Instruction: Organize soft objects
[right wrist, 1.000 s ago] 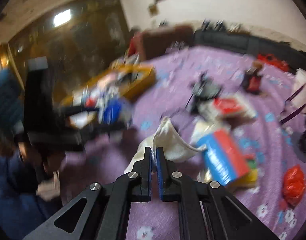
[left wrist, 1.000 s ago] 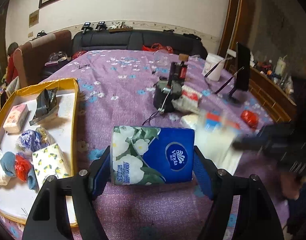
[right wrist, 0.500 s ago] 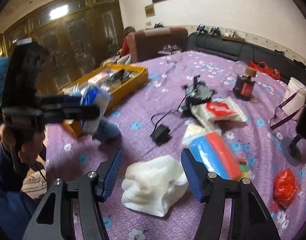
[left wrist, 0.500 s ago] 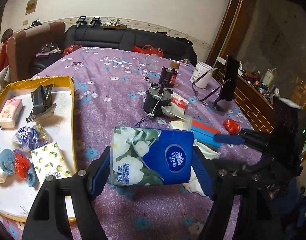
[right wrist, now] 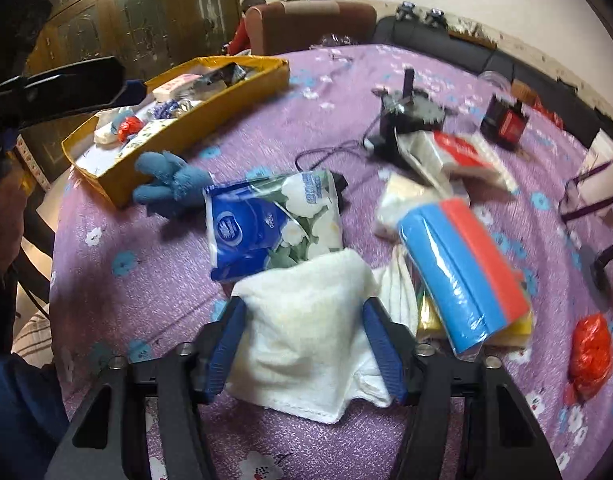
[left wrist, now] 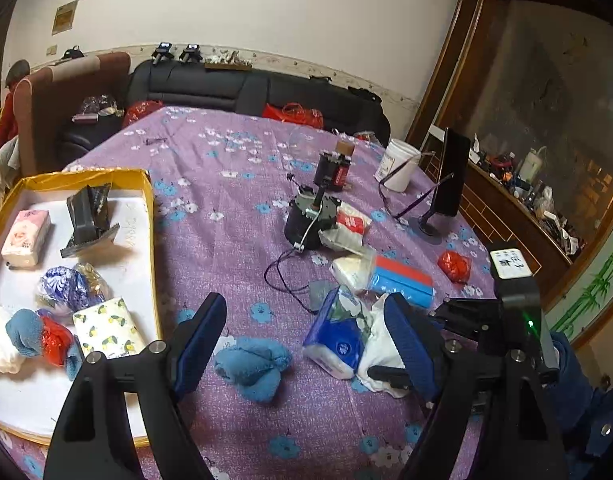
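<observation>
My left gripper [left wrist: 304, 302] hangs above the purple tablecloth, its jaws opening with nothing in them. Below them lie a blue sock [left wrist: 252, 364] and the blue Vinda tissue pack [left wrist: 338, 336], which rests against a white towel [left wrist: 380, 348]. In the right wrist view my right gripper [right wrist: 304, 304] is low over that white towel [right wrist: 302, 320]. Its jaws are closing and the blue pads press the towel's sides. The Vinda pack [right wrist: 266, 220] lies just beyond it, with the blue sock [right wrist: 170, 184] beside the yellow tray [right wrist: 194, 120].
The yellow tray [left wrist: 150, 216] at the left holds tissue packs, socks and a black pouch. On the cloth lie a blue and red sponge pack [left wrist: 402, 280], a red-labelled tissue pack [left wrist: 348, 224], a black device with a cable [left wrist: 310, 220], a red bag [left wrist: 454, 266] and a phone stand [left wrist: 450, 180].
My left gripper has let go of the Vinda pack, which now lies on the table. My right gripper opened, came down around the white towel and has narrowed onto it.
</observation>
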Demonstrator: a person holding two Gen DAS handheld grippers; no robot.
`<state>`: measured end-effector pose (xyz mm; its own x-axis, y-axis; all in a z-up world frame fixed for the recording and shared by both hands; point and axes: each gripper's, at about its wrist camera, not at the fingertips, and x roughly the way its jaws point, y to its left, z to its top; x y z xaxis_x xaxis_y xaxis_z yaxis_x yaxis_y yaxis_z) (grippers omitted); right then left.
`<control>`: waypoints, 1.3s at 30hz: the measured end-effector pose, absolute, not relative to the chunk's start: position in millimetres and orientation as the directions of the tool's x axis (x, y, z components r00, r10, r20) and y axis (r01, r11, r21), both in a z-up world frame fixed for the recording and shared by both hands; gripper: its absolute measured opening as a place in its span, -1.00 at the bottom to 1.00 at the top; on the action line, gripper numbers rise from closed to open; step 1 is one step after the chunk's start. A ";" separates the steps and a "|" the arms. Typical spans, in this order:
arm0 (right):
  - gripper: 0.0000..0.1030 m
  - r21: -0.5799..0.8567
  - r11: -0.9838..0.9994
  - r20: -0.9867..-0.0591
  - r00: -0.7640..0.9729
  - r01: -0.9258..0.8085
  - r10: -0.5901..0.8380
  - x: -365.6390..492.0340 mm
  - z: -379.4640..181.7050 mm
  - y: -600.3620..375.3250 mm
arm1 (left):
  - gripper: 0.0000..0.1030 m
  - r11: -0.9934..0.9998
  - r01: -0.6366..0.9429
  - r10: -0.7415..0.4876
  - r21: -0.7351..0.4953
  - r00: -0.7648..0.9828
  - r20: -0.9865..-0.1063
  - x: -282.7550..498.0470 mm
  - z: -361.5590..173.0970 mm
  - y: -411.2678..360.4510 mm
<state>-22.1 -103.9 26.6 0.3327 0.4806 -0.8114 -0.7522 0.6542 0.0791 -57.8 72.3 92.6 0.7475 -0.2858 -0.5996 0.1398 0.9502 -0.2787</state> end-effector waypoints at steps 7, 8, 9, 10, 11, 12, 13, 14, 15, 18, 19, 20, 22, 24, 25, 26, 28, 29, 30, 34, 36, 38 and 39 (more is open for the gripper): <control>-0.70 0.126 0.638 -0.756 0.343 -0.759 0.557 -25.2 46.5 -116.0 | 0.71 0.967 0.148 -0.250 -0.206 0.696 -0.673 -50.8 79.7 59.7; -0.70 0.135 0.643 -0.737 0.358 -0.754 0.574 -24.9 52.5 -120.2 | 0.72 0.974 0.149 -0.228 -0.173 0.690 -0.687 -50.6 77.8 56.3; -0.70 0.143 0.651 -0.719 0.374 -0.745 0.586 -23.8 57.7 -124.2 | 0.73 0.981 0.148 -0.195 -0.128 0.682 -0.705 -50.0 74.5 52.4; -0.70 0.155 0.659 -0.704 0.386 -0.736 0.596 -22.1 62.2 -128.7 | 0.73 0.987 0.145 -0.153 -0.074 0.677 -0.720 -49.5 70.5 48.4; -0.70 0.170 0.665 -0.691 0.393 -0.727 0.607 -20.0 65.5 -132.6 | 0.73 0.988 0.145 -0.133 -0.046 0.674 -0.726 -49.4 68.1 46.2; -0.70 0.186 0.667 -0.682 0.394 -0.721 0.616 -18.4 67.9 -135.8 | 0.73 0.990 0.144 -0.096 0.001 0.666 -0.740 -48.0 63.2 42.0; -0.70 0.202 0.669 -0.674 0.393 -0.716 0.625 -17.0 69.6 -138.2 | 0.73 0.990 0.140 -0.079 0.019 0.660 -0.747 -46.9 60.6 42.0; -0.70 0.214 0.668 -0.667 0.393 -0.712 0.633 -16.3 71.7 -139.5 | 0.73 0.990 0.139 -0.064 0.037 0.656 -0.752 -45.9 56.6 40.7; -0.70 0.222 0.665 -0.661 0.391 -0.713 0.641 -16.2 73.1 -139.8 | 0.72 0.990 0.135 -0.055 0.045 0.656 -0.753 -44.8 53.9 40.6; -0.70 0.234 0.651 -0.641 0.389 -0.722 0.662 -19.9 78.4 -140.1 | 0.50 0.993 0.107 -0.038 0.042 0.645 -0.763 -38.4 47.0 46.6; -0.70 0.239 0.646 -0.634 0.388 -0.725 0.669 -20.5 79.9 -140.3 | 0.38 0.994 0.102 -0.035 0.041 0.642 -0.766 -36.7 45.0 48.4; -0.70 0.246 0.641 -0.628 0.383 -0.727 0.677 -21.1 81.0 -140.4 | 0.32 0.994 0.102 -0.033 0.041 0.639 -0.768 -35.7 43.3 49.8; -0.70 0.263 0.633 -0.623 0.374 -0.728 0.688 -19.0 80.6 -141.1 | 0.20 0.992 0.113 -0.036 0.047 0.632 -0.774 -33.0 39.5 49.4; -0.70 0.275 0.631 -0.619 0.369 -0.726 0.694 -18.1 79.8 -142.1 | 0.20 0.993 0.107 -0.025 0.053 0.617 -0.787 -29.9 33.2 50.6; -0.70 0.277 0.630 -0.618 0.368 -0.725 0.695 -17.8 79.7 -142.1 | 0.20 0.993 0.108 -0.027 0.049 0.610 -0.792 -30.1 31.4 50.4; -0.70 0.278 0.628 -0.617 0.366 -0.726 0.696 -18.7 79.7 -142.2 | 0.20 0.993 0.113 -0.030 0.047 0.599 -0.800 -29.2 27.8 50.1; -0.70 0.282 0.627 -0.616 0.365 -0.726 0.698 -18.9 79.7 -142.0 | 0.12 0.991 0.115 -0.013 0.068 0.589 -0.808 -28.9 20.7 47.0; -0.70 0.283 0.626 -0.616 0.363 -0.727 0.700 -18.9 79.5 -141.8 | -0.03 0.990 0.115 -0.005 0.079 0.596 -0.803 -29.9 19.8 45.4; -0.70 0.285 0.626 -0.615 0.362 -0.726 0.700 -18.7 79.3 -141.8 | -0.15 0.990 0.114 0.000 0.084 0.595 -0.804 -30.2 18.8 44.3; -0.70 0.298 0.630 -0.607 0.367 -0.717 0.705 -17.5 80.5 -144.5 | -0.21 0.995 0.088 -0.023 0.042 0.626 -0.779 -34.1 28.0 50.0; -0.70 0.306 0.634 -0.601 0.372 -0.710 0.708 -16.4 81.3 -146.5 | -0.21 0.995 0.094 -0.047 0.019 0.651 -0.758 -38.0 36.5 50.4; -0.70 0.319 0.637 -0.596 0.374 -0.702 0.711 -14.4 81.3 -148.4 | -0.21 0.995 0.103 -0.068 0.002 0.668 -0.741 -41.5 44.6 48.2; -0.70 0.323 0.640 -0.595 0.376 -0.697 0.710 -13.4 81.0 -149.4 | -0.21 0.994 0.109 -0.078 -0.006 0.674 -0.735 -43.1 48.1 46.8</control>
<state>-13.4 -149.4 81.0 0.3763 0.7099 -0.5953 -0.6969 0.6403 0.3231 -43.1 46.8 48.1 0.6739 -0.0784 -0.7347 0.1087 0.9941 -0.0063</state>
